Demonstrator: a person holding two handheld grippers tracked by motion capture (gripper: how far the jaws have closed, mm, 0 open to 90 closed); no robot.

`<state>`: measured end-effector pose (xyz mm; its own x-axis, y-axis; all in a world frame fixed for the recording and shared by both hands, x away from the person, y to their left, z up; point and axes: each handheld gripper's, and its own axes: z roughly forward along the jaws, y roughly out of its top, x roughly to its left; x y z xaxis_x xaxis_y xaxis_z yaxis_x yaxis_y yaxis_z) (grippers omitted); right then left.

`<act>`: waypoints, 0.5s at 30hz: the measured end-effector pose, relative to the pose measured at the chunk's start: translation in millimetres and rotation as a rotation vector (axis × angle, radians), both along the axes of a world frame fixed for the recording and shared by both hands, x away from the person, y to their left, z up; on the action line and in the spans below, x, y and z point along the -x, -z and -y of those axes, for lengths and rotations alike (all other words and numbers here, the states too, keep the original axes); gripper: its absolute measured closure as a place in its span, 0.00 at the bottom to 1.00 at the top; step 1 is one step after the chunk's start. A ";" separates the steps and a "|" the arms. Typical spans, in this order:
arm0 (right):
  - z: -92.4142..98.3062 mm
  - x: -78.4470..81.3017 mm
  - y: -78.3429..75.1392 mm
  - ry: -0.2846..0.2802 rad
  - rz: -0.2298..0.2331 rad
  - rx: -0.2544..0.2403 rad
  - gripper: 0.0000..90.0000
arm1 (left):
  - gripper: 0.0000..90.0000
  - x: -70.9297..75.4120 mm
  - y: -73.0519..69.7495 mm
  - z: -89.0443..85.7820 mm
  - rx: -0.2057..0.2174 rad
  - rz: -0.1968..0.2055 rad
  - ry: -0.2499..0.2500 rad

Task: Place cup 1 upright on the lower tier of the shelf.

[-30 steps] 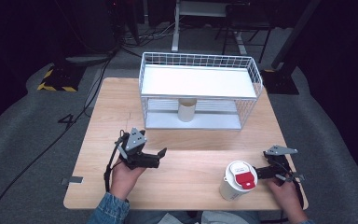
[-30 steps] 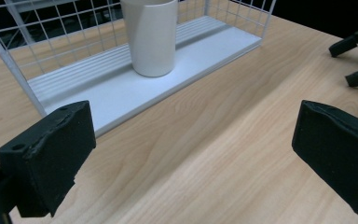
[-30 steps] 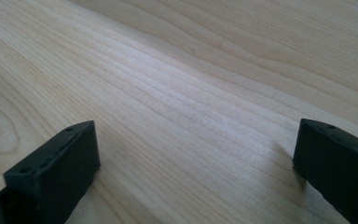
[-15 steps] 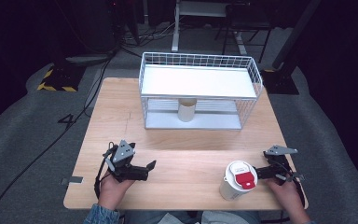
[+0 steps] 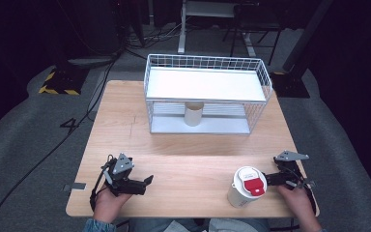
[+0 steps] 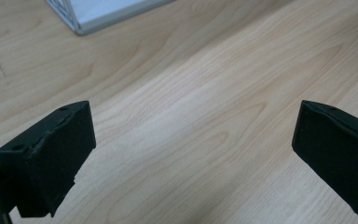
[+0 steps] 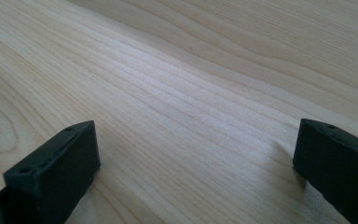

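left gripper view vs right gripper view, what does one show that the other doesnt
The left gripper view alone catches a corner of the white wire rack at its top edge, and the left tongs, open over bare wood. The right gripper view alone has the right tongs, also open, nothing between their jaws. Both share the wooden table and a wide-open pair of black jaws rising from the bottom.

Bench (image 5: 183, 154) seen in pale wood, fine grain lines. Wire rack (image 5: 205, 94) rendered white. Cup (image 5: 244, 187) white, lid tab red. Inner cup (image 5: 193, 113) beige. Fingers (image 6: 51, 158) black. Floor block (image 5: 58, 84) striped yellow-black. Floor grey.
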<state>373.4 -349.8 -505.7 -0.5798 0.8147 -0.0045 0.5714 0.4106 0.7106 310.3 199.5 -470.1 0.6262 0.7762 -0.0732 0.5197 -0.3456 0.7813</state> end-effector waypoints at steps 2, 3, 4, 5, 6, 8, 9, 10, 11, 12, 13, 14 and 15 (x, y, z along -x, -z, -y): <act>0.0 0.0 0.0 0.000 0.000 0.000 0.01 | 0.00 -1.9 4.4 -0.7 -0.034 -0.016 0.004; 0.0 0.0 0.0 0.000 0.000 0.000 0.01 | 0.00 -2.2 5.7 -0.3 -0.038 -0.025 0.003; 0.0 0.0 0.0 0.000 0.000 0.000 0.01 | 0.00 -2.4 7.2 0.3 -0.041 -0.031 0.000; 0.0 0.0 0.0 0.000 0.000 0.000 0.01 | 0.00 -3.3 8.1 0.0 -0.054 -0.035 0.005; 0.0 0.0 0.0 0.000 0.000 0.000 0.01 | 0.00 -3.5 9.5 0.3 -0.060 -0.041 0.005; 0.0 0.0 0.0 0.000 0.000 0.000 0.01 | 0.00 -4.0 10.4 0.1 -0.074 -0.046 0.005; 0.0 0.0 0.0 0.000 0.000 0.000 0.01 | 0.00 -4.6 12.7 0.5 -0.094 -0.050 0.002; 0.0 0.0 0.0 0.000 0.000 0.000 0.01 | 0.00 -4.9 13.2 0.2 -0.106 -0.054 0.003; 0.0 0.0 0.0 0.000 0.000 0.000 0.01 | 0.00 -5.0 14.1 0.3 -0.110 -0.051 0.000; 0.0 0.0 0.0 0.000 0.000 0.000 0.01 | 0.00 -5.0 14.1 0.3 -0.110 -0.051 0.000; 0.0 0.0 0.0 0.000 0.000 0.000 0.01 | 0.00 -4.9 15.9 1.0 -0.102 -0.065 -0.010; 0.0 0.0 0.0 0.000 0.000 0.000 0.01 | 0.00 -5.3 16.5 0.5 -0.111 -0.064 -0.008; 0.0 0.0 0.0 0.000 0.000 0.000 0.01 | 0.00 -5.9 16.8 -0.3 -0.123 -0.065 -0.005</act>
<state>373.4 -349.8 -505.7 -0.5799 0.8147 -0.0045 0.5713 0.4106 0.7106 316.3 199.8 -486.9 0.6193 0.7850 -0.0171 0.5697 -0.4343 0.6977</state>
